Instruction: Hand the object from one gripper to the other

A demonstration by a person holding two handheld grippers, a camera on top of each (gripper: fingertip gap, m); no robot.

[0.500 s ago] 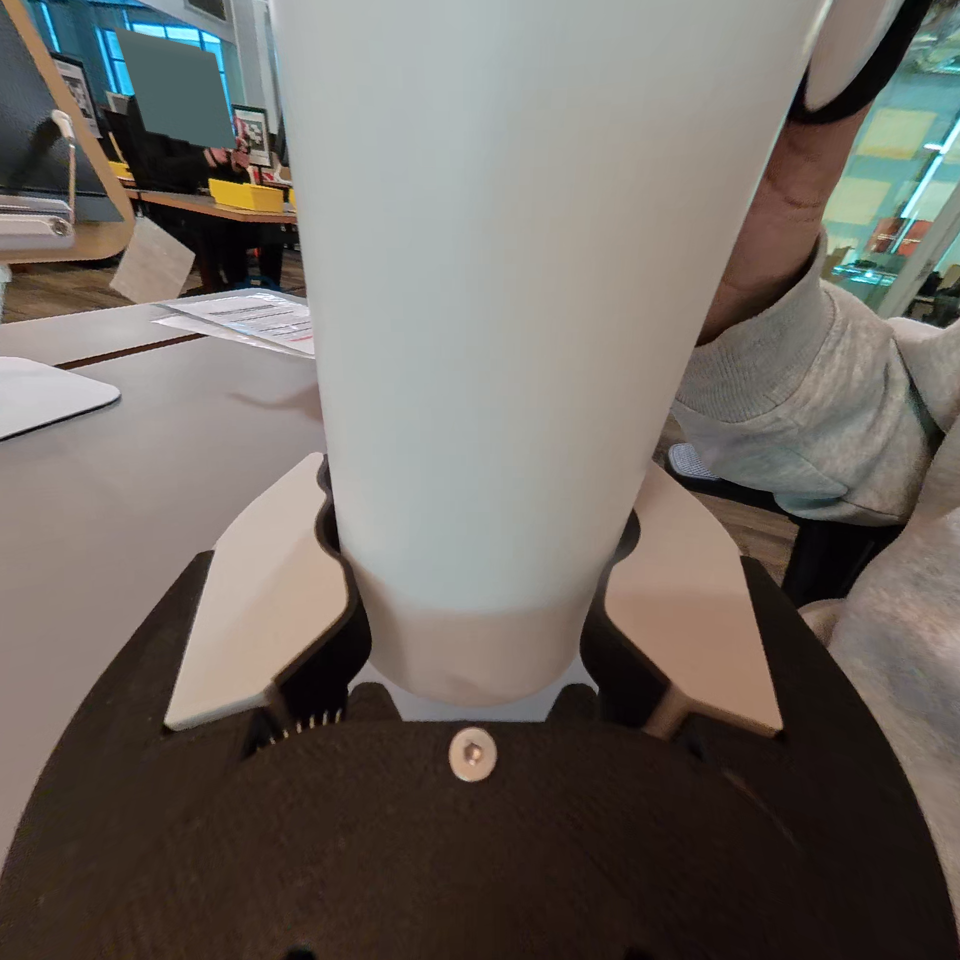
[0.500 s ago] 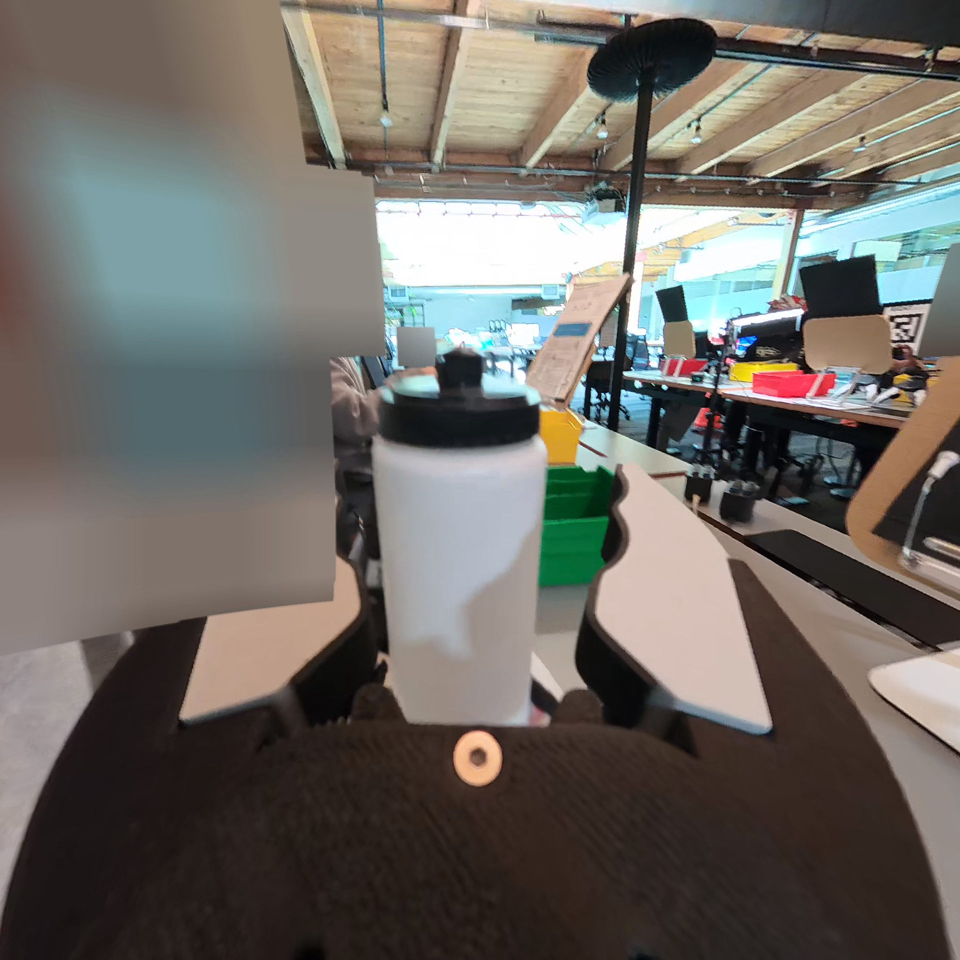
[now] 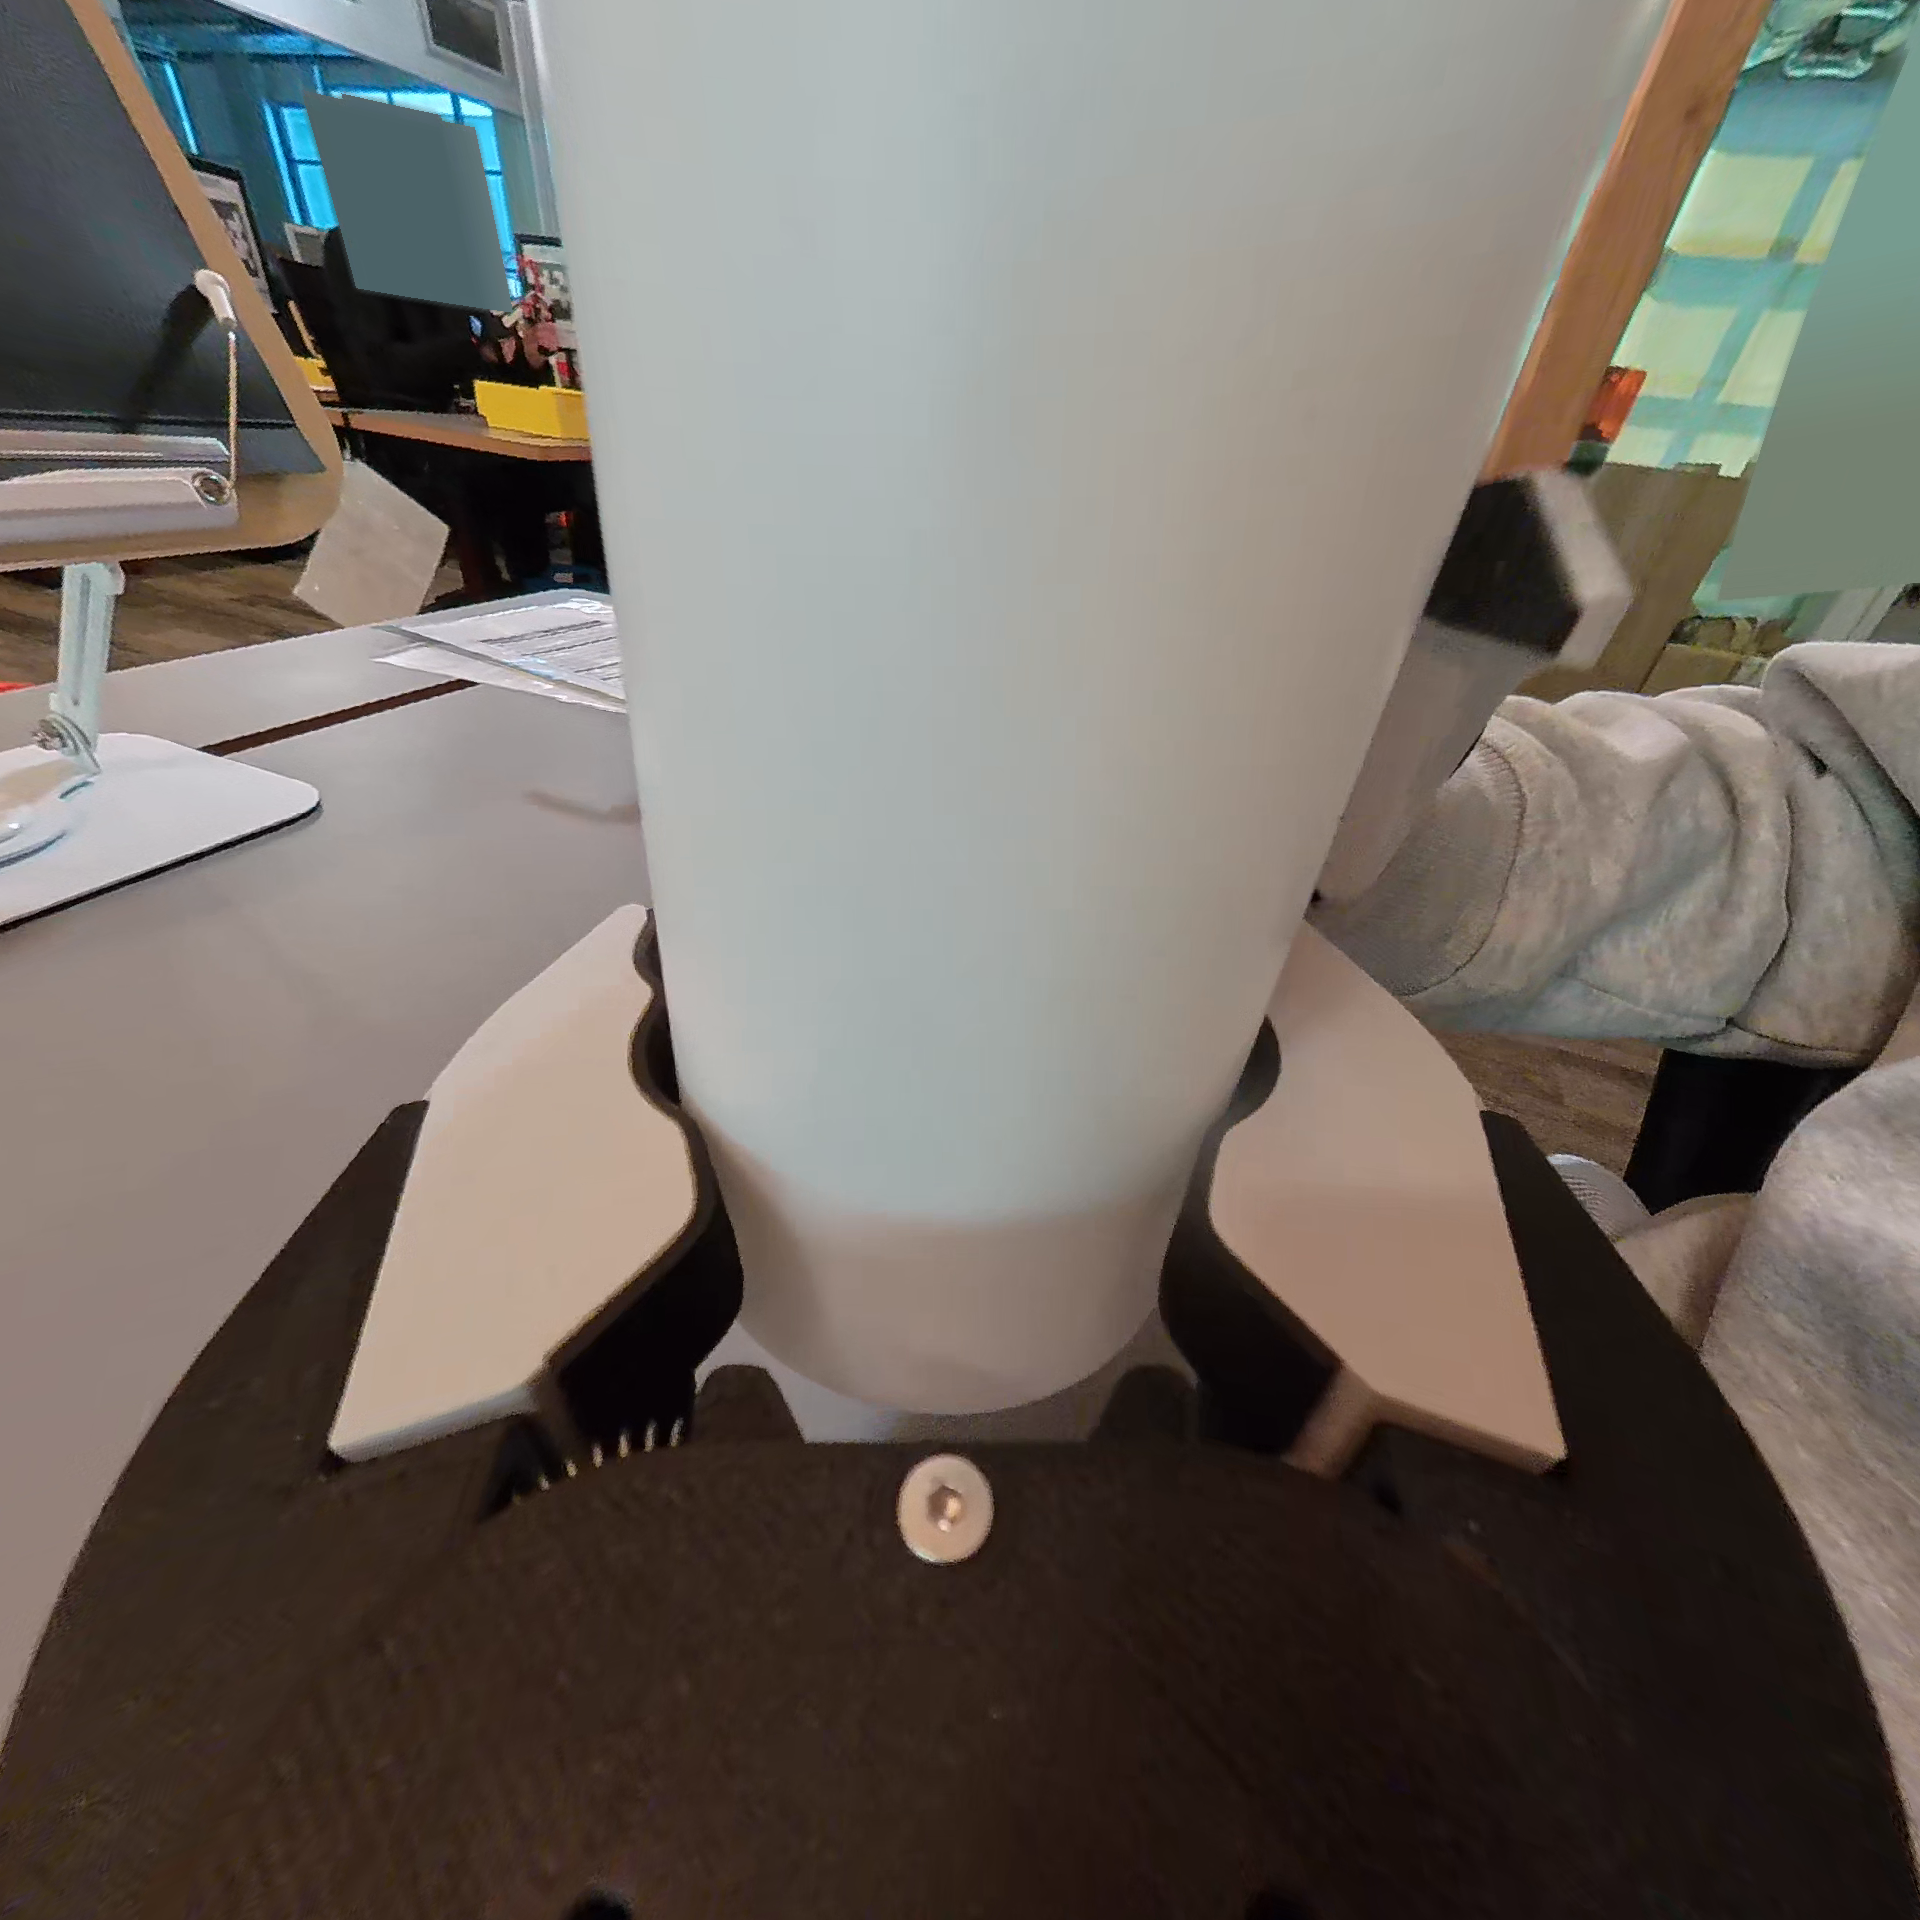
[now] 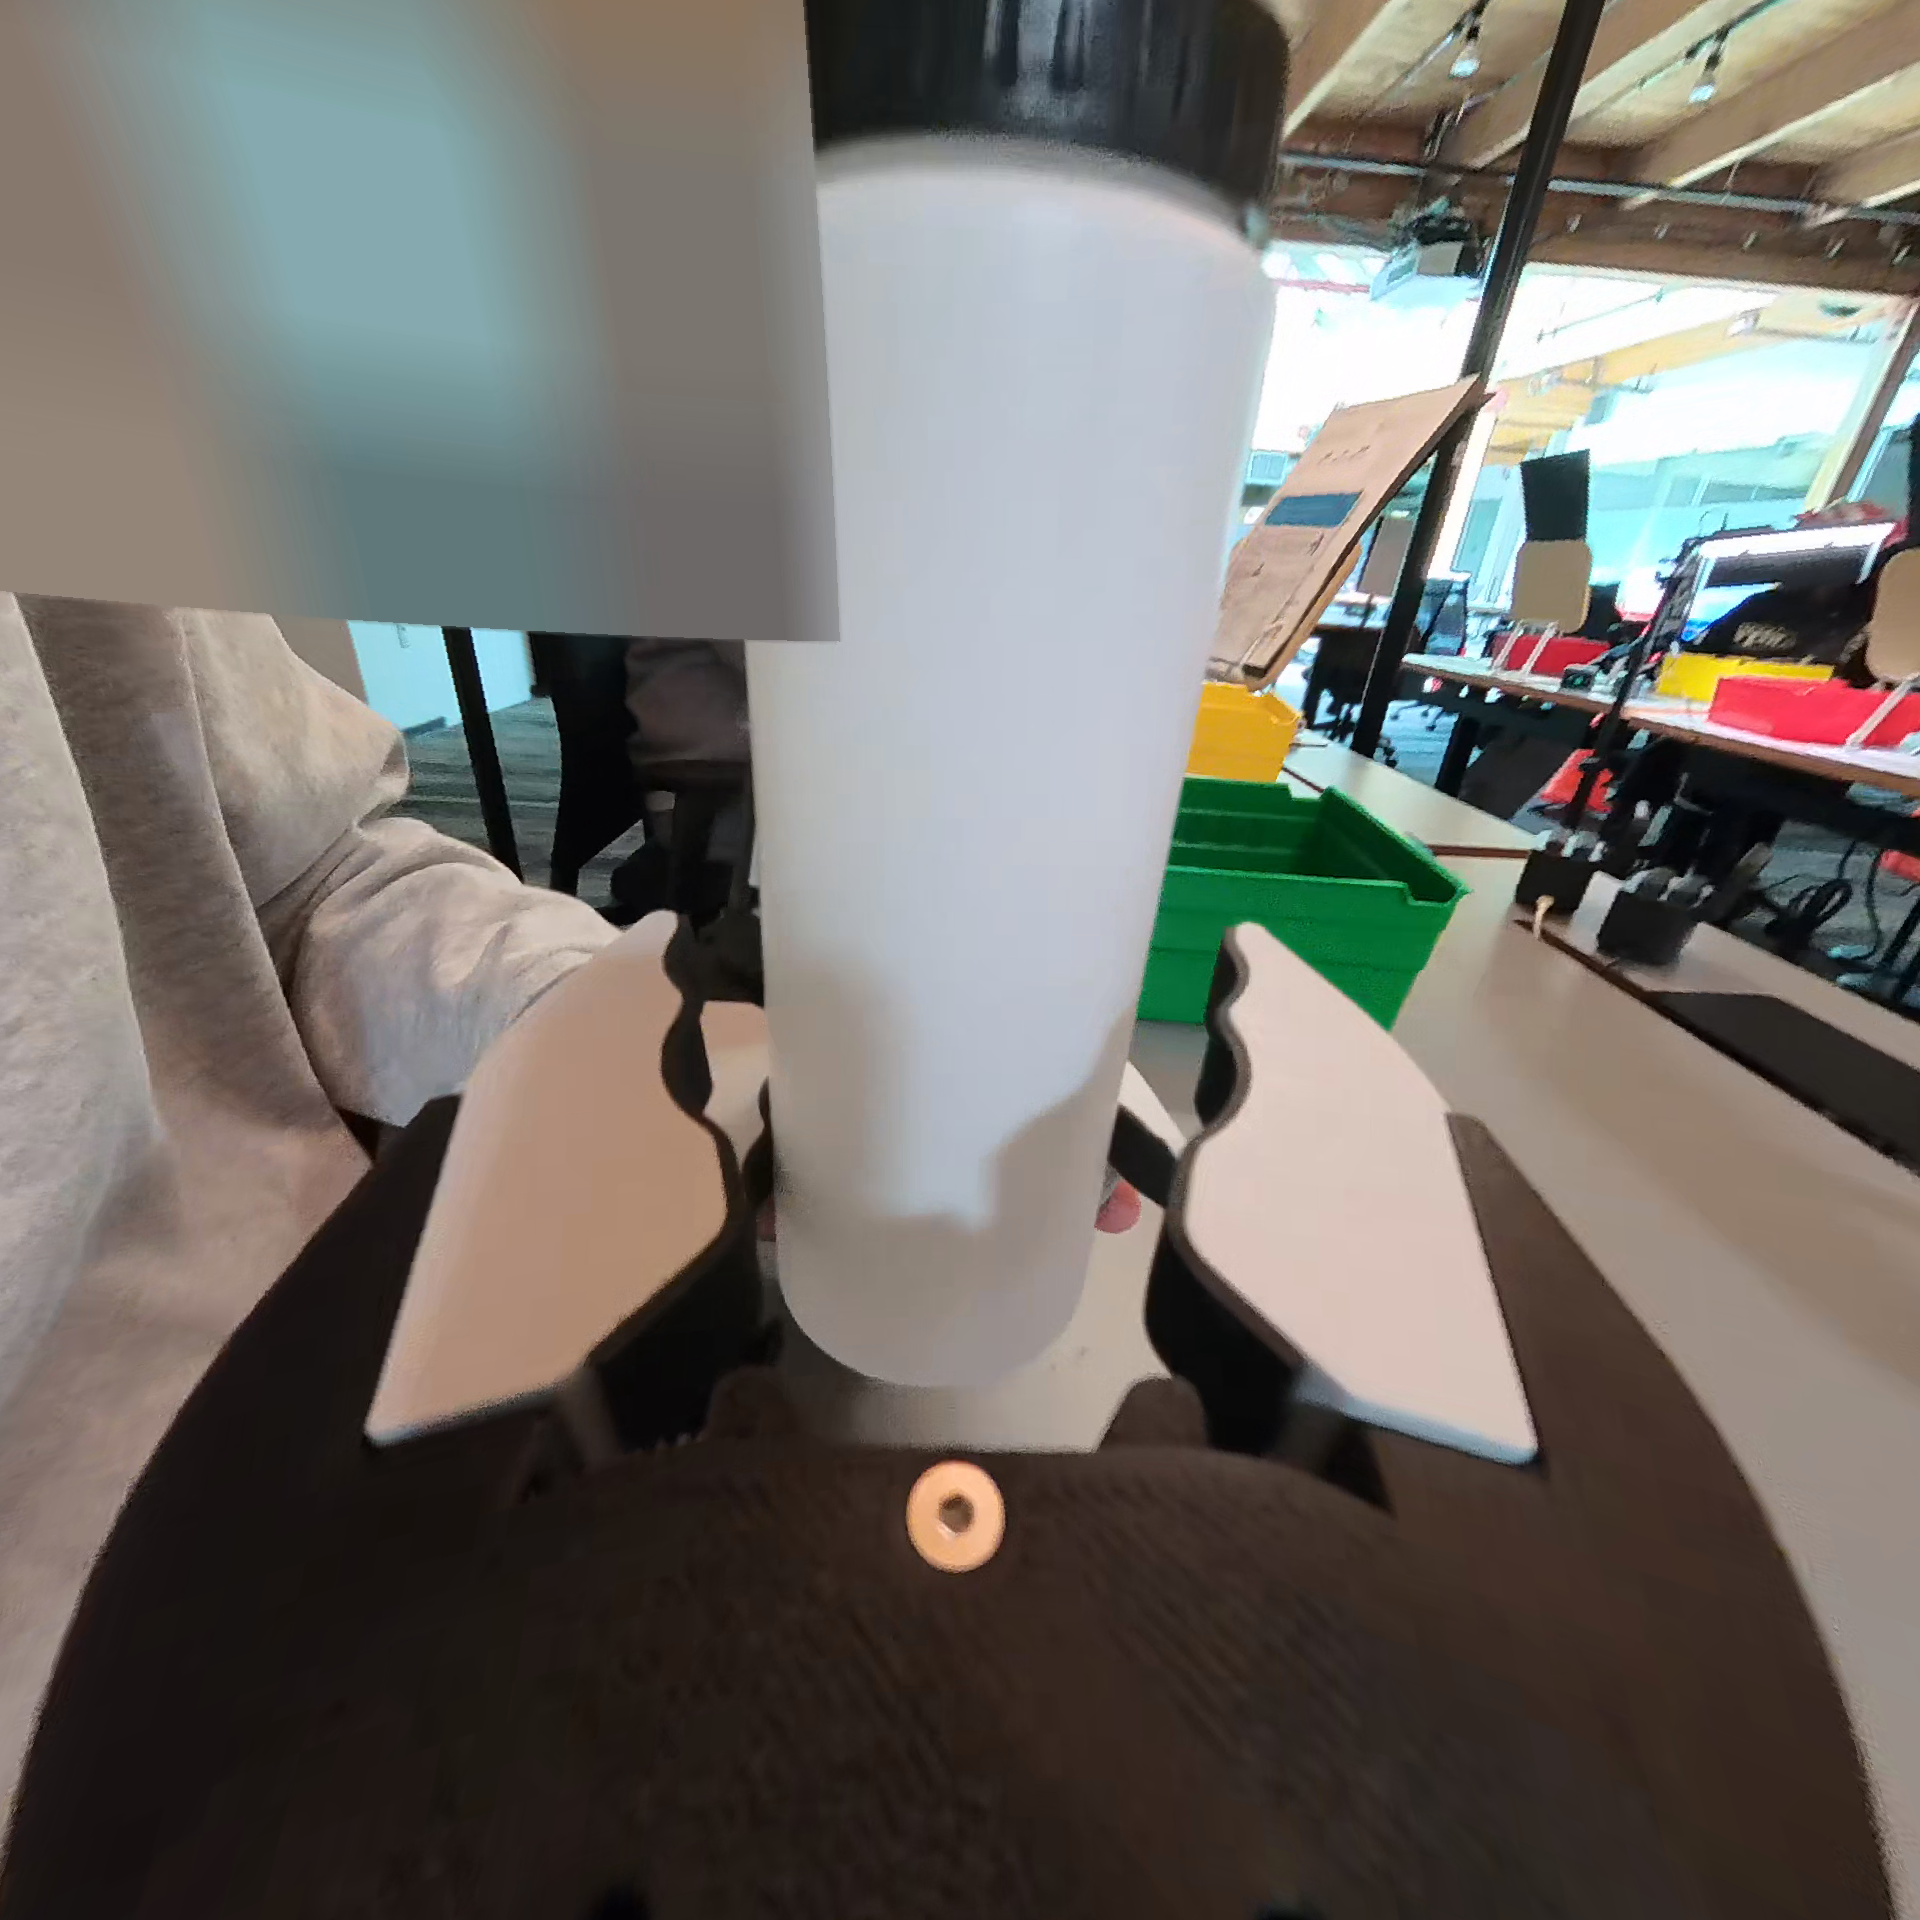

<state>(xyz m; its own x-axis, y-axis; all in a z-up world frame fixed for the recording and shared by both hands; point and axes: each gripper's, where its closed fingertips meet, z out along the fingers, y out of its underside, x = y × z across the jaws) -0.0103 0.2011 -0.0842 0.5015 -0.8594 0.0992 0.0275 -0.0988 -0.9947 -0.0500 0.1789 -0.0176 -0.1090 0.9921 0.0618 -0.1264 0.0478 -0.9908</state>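
The left gripper [image 3: 961, 1122] is clamped on the lower end of a white plastic bottle [image 3: 997, 582]: both black inner pads press against its sides, and the bottle's rounded base sits deep in the throat, just above the silver screw. The bottle stands upright between the pale finger plates and fills most of the left wrist view, its top cut off by the frame.

The right gripper [image 4: 951, 1101] has its jaws spread around the same bottle [image 4: 1008, 727]. A gap shows between the right finger's [image 4: 1340, 1174] wavy inner edge and the bottle wall; on the left side the finger's [image 4: 582, 1164] edge lies close to the bottle, and contact there cannot be confirmed. The bottle's base is well inside this gripper's throat. Its black ribbed cap [image 4: 1049, 73] is at the top of the right wrist view.

In the left wrist view, one tip of the right gripper [image 3: 1507, 582] shows past the bottle's right side, somewhat blurred, with a grey sweatshirt sleeve [image 3: 1621, 852] beneath it. A grey sleeve [image 4: 260, 883] also shows at the left of the right wrist view.

Beyond the grippers lies a grey table [image 3: 260, 1039]. On it, to one side, are a printed sheet of paper [image 3: 520, 644] and the white base of a monitor stand [image 3: 135, 821]; to the other, a stack of green bins [image 4: 1299, 904] with a yellow bin [image 4: 1236, 732] behind it.
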